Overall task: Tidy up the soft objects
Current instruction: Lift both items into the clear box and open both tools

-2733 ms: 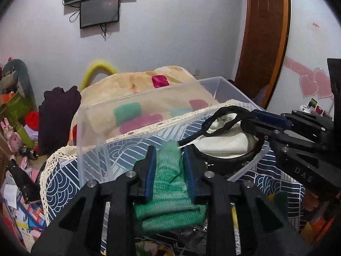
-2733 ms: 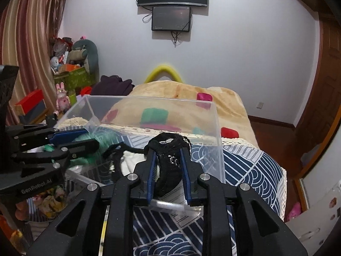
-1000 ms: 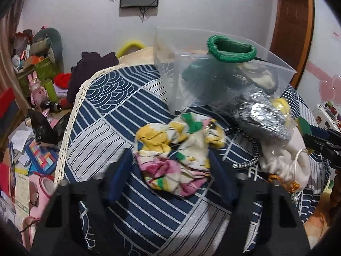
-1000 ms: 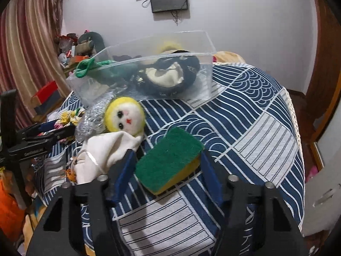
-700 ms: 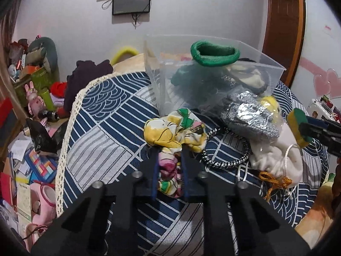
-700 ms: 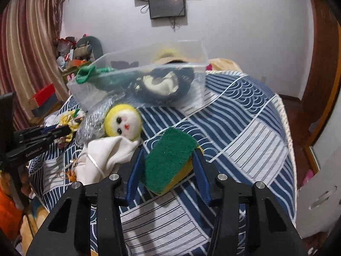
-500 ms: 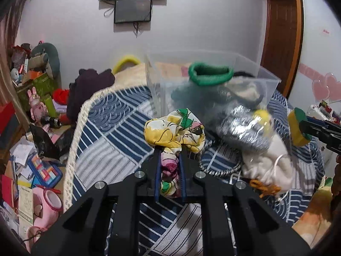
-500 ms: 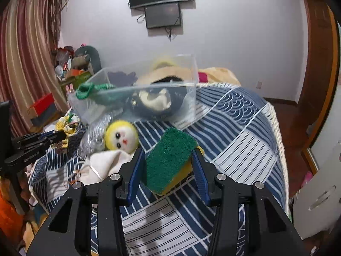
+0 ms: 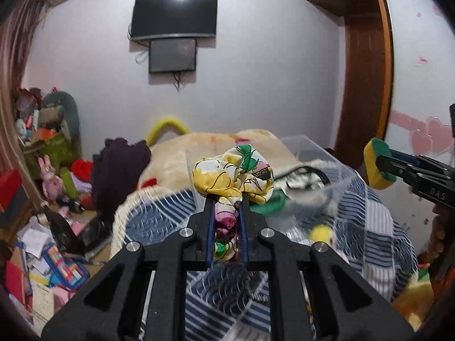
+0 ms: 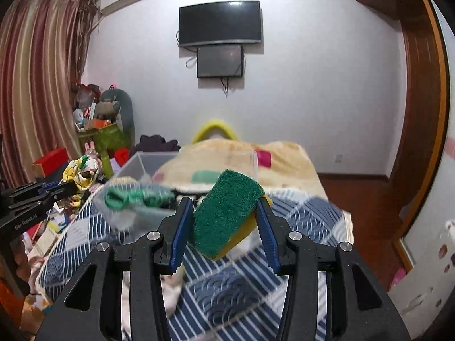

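Observation:
My left gripper (image 9: 226,204) is shut on a floral scrunchie (image 9: 231,180), yellow, white, green and pink, held up above the blue patterned bedspread (image 9: 159,216). It also shows in the right wrist view (image 10: 79,174). My right gripper (image 10: 224,213) is shut on a green and yellow sponge (image 10: 227,213), held tilted in the air; it also shows in the left wrist view (image 9: 376,163). The clear plastic bin (image 9: 307,147) lies just beyond both, holding a green knit piece (image 10: 125,196) and a black and cream item (image 9: 310,179).
A yellow-headed doll (image 9: 321,231) lies blurred on the bedspread near the bin. A beige blanket (image 10: 236,156) covers the bed behind. Toys, boxes and papers clutter the floor (image 9: 42,255) to the left. A wooden door (image 10: 421,113) stands at the right.
Both grippers shut on their objects, the scrunchie and the sponge, and have lifted them off the bedspread, rising toward the bin.

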The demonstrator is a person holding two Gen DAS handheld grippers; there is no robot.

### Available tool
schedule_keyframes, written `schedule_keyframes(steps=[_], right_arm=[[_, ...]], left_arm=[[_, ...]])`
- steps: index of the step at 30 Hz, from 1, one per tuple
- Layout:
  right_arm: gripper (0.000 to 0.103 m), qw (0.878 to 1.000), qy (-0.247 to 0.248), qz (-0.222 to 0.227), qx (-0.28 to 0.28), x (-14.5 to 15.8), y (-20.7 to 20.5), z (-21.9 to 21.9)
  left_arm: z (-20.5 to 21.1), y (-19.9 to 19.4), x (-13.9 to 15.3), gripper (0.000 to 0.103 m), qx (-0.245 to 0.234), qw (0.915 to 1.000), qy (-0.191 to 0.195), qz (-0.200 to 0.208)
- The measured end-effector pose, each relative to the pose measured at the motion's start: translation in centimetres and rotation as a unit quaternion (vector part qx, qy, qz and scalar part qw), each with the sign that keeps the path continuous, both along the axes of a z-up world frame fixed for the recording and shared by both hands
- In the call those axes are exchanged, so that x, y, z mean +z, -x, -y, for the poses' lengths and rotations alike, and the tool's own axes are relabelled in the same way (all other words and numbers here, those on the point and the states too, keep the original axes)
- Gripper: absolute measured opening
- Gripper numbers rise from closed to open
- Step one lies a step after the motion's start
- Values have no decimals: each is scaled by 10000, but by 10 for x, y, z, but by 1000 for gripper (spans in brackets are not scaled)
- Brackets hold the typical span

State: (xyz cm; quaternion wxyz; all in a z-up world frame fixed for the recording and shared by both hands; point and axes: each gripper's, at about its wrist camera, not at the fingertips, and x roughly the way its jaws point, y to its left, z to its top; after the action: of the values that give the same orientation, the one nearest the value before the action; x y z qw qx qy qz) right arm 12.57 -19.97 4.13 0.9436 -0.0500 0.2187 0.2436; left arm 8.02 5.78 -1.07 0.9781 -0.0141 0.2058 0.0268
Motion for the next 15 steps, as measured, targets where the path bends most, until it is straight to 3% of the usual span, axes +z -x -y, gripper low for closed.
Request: schedule_keyframes(steps=[9, 15], right_arm=[[42, 9996, -19, 270, 87, 13, -21, -37], [42, 9998, 101, 102, 169, 5, -38, -59]], left_arm=[[-5, -49, 0, 14, 33, 9996, 176, -222], [-6, -81, -6, 14, -83, 9983, 260, -518]])
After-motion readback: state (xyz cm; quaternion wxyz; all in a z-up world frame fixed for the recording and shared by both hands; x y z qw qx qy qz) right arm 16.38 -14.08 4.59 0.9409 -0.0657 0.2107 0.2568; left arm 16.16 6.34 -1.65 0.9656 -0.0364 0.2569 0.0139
